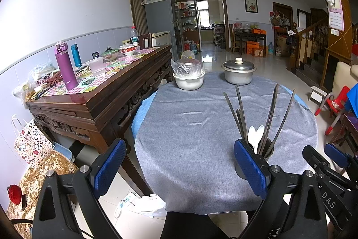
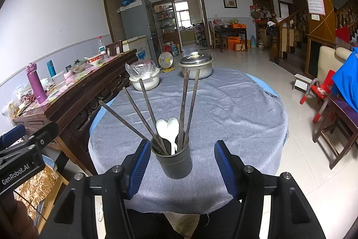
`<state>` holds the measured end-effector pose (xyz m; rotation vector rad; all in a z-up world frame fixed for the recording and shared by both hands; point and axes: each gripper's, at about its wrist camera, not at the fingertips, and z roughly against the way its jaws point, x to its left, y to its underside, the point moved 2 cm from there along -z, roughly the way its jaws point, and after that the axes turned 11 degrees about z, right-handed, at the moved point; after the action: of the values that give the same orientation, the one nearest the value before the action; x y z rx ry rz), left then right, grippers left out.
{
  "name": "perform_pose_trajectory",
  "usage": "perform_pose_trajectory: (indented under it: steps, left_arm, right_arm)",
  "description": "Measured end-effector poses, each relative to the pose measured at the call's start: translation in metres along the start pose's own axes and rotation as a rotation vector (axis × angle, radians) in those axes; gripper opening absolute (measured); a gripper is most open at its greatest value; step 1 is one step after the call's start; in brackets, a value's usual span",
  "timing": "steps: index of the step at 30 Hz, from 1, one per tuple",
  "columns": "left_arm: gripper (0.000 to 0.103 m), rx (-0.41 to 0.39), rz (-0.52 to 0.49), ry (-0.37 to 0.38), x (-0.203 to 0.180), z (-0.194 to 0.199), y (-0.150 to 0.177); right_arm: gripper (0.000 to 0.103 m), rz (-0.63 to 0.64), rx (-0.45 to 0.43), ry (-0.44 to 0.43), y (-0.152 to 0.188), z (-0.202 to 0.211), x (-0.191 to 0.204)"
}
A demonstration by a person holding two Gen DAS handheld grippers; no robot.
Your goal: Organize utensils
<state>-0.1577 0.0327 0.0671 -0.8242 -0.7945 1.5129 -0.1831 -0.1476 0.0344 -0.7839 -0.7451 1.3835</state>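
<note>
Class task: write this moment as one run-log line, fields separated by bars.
left tool open, empty | right tool open around utensil holder, not touching | chopsticks, white spoons in holder

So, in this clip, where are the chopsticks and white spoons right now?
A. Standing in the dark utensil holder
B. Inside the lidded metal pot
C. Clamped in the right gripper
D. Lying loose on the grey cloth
A: the chopsticks and white spoons stand in the dark utensil holder, which sits between the open right gripper's untouching pads.

Matt metal holder [image 2: 173,160], glossy white plastic spoons [image 2: 169,127] — grey woven cloth [image 2: 223,109]
</note>
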Motion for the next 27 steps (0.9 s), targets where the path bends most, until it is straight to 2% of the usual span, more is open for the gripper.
perform_pose_trajectory:
  steps: [20, 25, 27]
  left_arm:
    - [0.097, 0.008, -0.007, 0.012, -0.001, -0.004, 0.002]
    - [0.097, 0.003, 0.001, 0.046, -0.003, -0.018, 0.003]
    - [0.097, 0.016, 0.022, 0.030, -0.001, -0.033, 0.001]
  right_arm:
    - [0.063, 0.002, -0.003, 0.002, -0.001, -0.004, -0.002]
    - [0.063, -0.010, 0.021, -0.020, 0.001, -0.019, -0.010]
    - [0.063, -0.028, 0.044, 0.012, 0.002, -0.031, -0.027]
